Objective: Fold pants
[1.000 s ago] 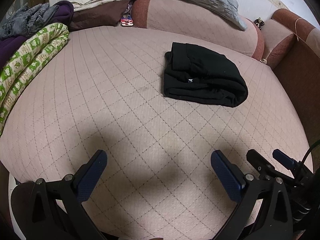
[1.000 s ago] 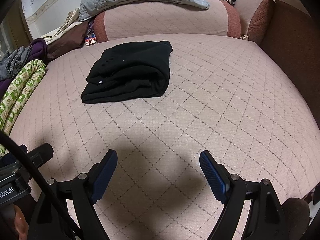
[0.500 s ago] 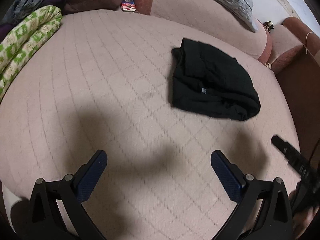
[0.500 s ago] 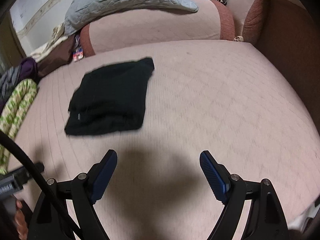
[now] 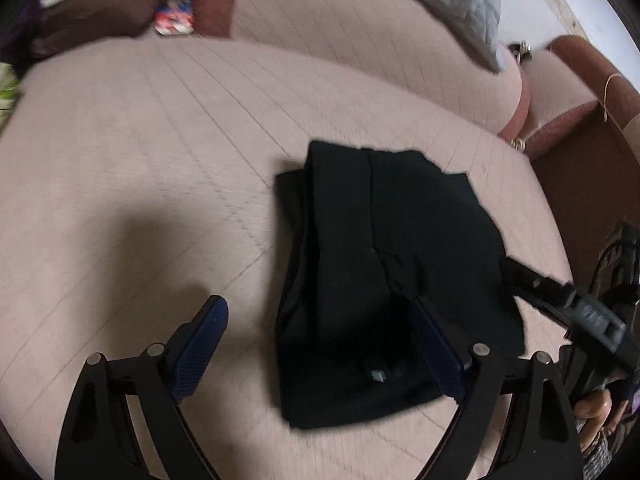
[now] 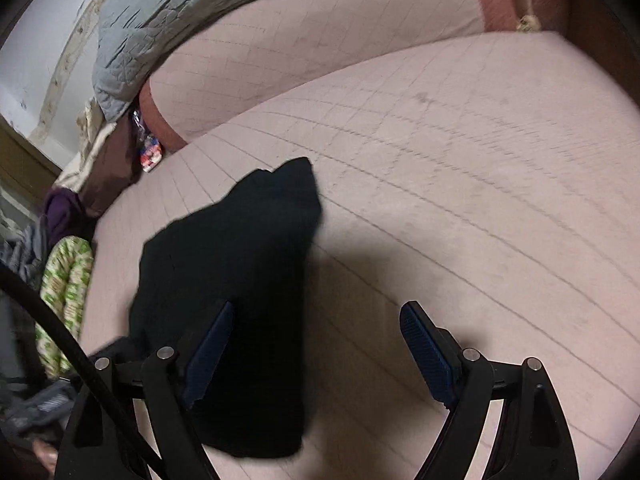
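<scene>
The black pants lie folded in a thick bundle on the pink quilted bed. My left gripper is open, low over the bundle's near left edge; its right finger is over the cloth, its left finger over the bed. In the right wrist view the pants fill the lower left. My right gripper is open over the bundle's right edge, its left finger over the cloth. Neither holds anything. The right gripper's tip shows at the right of the left wrist view.
A pink bolster with a grey quilted pillow lies along the far side. A green patterned blanket and piled clothes lie at the left. A brown armrest bounds the right.
Both grippers have moved forward and down from the bed's near edge to the folded pants. Both stay open. The pants have not moved.
</scene>
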Motion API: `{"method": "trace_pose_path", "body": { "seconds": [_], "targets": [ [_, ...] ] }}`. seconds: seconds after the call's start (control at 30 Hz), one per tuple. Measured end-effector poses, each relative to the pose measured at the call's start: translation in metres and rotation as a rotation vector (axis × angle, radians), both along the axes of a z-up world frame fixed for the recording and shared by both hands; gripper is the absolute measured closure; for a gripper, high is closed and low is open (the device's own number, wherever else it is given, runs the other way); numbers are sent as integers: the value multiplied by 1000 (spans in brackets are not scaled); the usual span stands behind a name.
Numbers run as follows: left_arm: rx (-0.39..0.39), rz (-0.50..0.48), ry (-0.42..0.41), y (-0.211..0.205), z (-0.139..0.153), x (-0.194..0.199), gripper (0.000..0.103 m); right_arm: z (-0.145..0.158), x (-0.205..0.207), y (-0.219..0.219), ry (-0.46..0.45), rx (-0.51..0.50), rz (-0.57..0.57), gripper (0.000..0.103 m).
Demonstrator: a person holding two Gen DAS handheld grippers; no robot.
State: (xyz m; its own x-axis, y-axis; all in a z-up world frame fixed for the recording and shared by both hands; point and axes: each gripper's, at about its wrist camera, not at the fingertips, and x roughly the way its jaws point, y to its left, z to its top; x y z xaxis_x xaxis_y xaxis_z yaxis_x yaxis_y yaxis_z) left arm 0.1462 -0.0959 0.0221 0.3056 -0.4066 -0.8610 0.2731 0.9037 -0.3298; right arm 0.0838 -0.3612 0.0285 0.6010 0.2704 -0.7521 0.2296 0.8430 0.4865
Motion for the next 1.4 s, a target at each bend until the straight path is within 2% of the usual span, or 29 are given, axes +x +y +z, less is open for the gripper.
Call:
{"method": "trace_pose_path", "body": {
  "seconds": [0.07,0.1,0.13,0.17,0.2,0.23,0.33,0.47,0.57,0.6,0.63,0.7,0.77,0.8,0.83,0.9,0.97,1.1,1.2,1.3,1.37,1.4],
  "targets": [
    [-52,-4,43,-1,-13,7,11,-8,12,0,-3,42,17,16],
    [-61,6,18,-2,-12,7,11,-14,17,1,-2,77,32,24],
    [-60,-2,6,-4,-11,6,11,-17,20,2,-6,104,44,41],
    [-65,-16,3,-8,-10,5,22,-18,23,4,-13,141,67,52],
    [-80,-30,8,-11,-8,4,39,-17,25,7,-14,164,86,67],
    [-74,-34,19,-15,-7,3,39,-12,24,8,-18,158,94,71],
    [-56,-19,-32,-22,4,-2,39,9,18,18,-64,112,123,79],
    [-98,-39,-45,-30,17,-8,39,34,7,25,-117,45,122,80],
    [4,-32,-56,-37,10,-9,39,35,4,20,-96,-22,87,77],
    [43,-28,-65,-37,6,-8,39,29,6,20,-65,-64,67,70],
    [44,-31,-57,-34,3,-8,39,25,7,21,-40,-107,50,66],
    [18,-26,-41,-31,6,-7,39,23,7,25,-19,-193,40,66],
    [42,-24,-88,-29,15,-11,39,37,1,27,-62,-228,26,65],
    [55,-24,-123,-28,22,-16,39,52,-6,29,-123,-255,8,64],
    [59,-17,-143,-28,27,-18,39,61,-13,30,-167,-268,-2,59],
    [56,10,-192,-24,36,-25,39,76,-25,36,-232,-239,20,53],
    [46,13,-203,-22,38,-27,39,76,-29,42,-235,-189,55,53],
    [126,18,-129,-27,17,-20,39,50,-22,56,-124,-144,104,53],
    [118,14,-78,-24,7,-19,39,26,-18,65,-49,-192,113,53],
    [130,14,-110,-21,20,-24,39,39,-24,69,-94,-228,116,53],
    [159,12,-152,-19,28,-34,39,54,-38,68,-136,-238,86,45],
    [182,9,-176,-18,32,-41,38,60,-48,67,-156,-248,63,36]
  ]
}}
